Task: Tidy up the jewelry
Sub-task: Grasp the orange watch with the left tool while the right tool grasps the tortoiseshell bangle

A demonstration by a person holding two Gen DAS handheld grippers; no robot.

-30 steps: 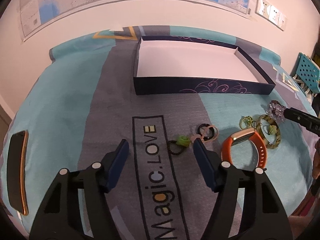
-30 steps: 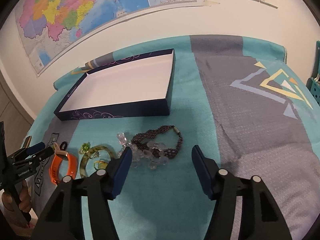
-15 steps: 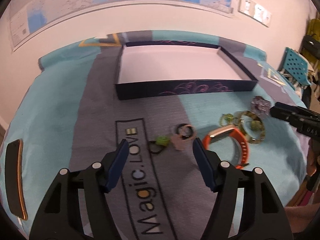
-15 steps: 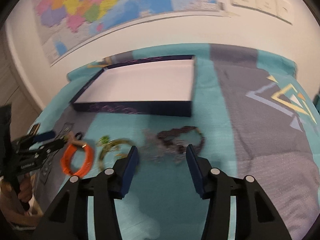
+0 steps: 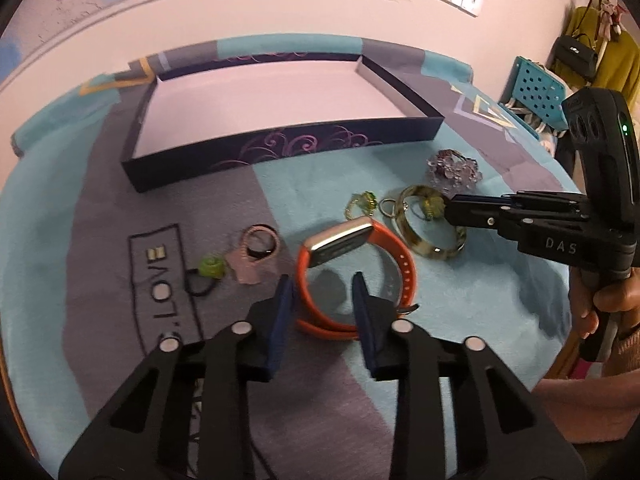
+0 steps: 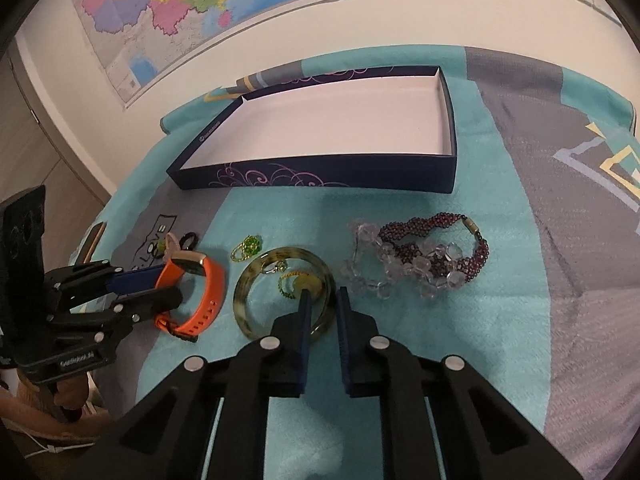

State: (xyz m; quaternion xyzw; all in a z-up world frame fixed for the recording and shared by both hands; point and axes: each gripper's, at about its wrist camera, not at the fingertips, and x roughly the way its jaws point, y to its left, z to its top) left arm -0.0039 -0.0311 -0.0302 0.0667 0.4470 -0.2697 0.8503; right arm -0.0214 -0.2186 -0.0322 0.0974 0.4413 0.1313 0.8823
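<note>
- Left wrist view: one second ago the left gripper was spread wide over the grey cloth, with the small hair ties in front of it; now it is over the orange wristband, and its jaws have just been closing.
- One blue finger stands outside the left side of the band and the other stands inside the loop, so the strap is between them. I cannot tell if the pads already press on the strap.
- The wristband lies on the teal blanket, in front of the dark blue box, which is white inside.
- To the left of the wristband are a pink hair tie and a green one.
- To the right, the right gripper is at the rim of the green bangle.

- Right wrist view: one second ago the right gripper was spread in front of the purple bead bracelet; now it is further left, at the green bangle, and its jaws have just been closing.
- The two fingers are now near together and pinch the near rim of the bangle between them.
- The bangle lies flat on the blanket, between the orange wristband and the clear and purple beads.
- A small green earring lies just behind the bangle.
- At the left, the left gripper has its fingers at the wristband, and the box is well behind all the jewelry.
</note>
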